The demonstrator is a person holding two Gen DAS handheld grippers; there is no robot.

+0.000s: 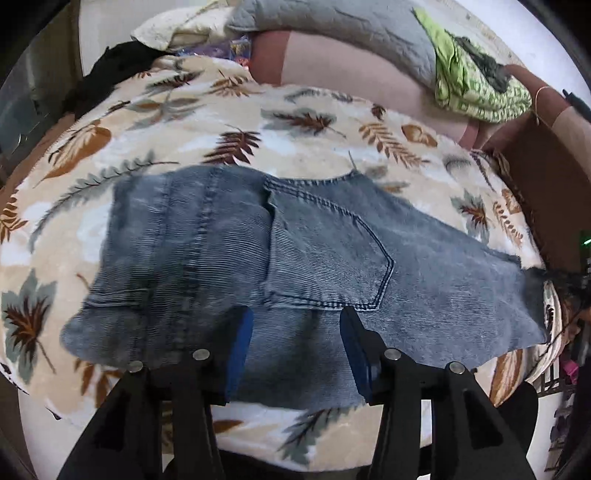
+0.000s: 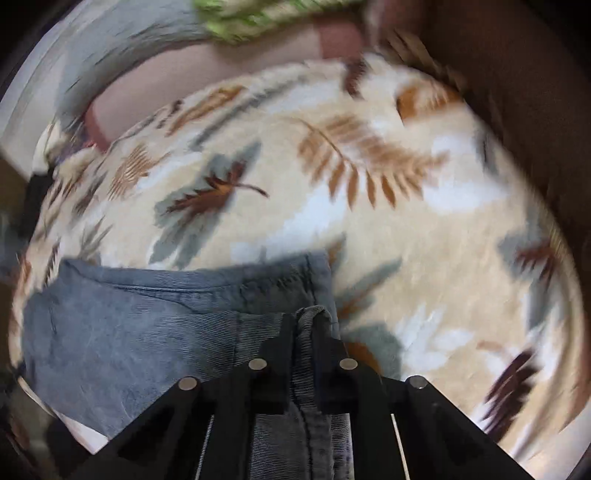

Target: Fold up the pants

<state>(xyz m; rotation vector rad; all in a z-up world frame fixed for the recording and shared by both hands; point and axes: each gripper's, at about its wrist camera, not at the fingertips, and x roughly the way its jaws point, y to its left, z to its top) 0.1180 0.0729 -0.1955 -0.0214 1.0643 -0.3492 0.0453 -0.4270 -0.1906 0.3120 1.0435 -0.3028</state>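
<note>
A: Pants? Where do they lie?

B: Grey-blue denim, spread flat across the middle of the left wrist view, on the leaf-print blanket covering the bed. One layer is folded over; a back pocket faces up at centre. A frayed cut edge shows at the right side of the frame.

A: Your left hand-held gripper?

B: Low centre of the frame, jaws spread, blue pads visible. Denim lies between them, but the pads press on nothing.

A: And the right?

B: My right hand-held gripper sits at bottom centre of its view, pressed together on a bunched ridge of the pants; the cloth sticks up between the jaws. That view is motion-blurred. The rest of the denim fills the lower left; the blanket fills the right.

A: Surroundings?

B: In the left wrist view: grey quilted cloth along the top, a green patterned garment upper right, black cloth upper left.
</note>
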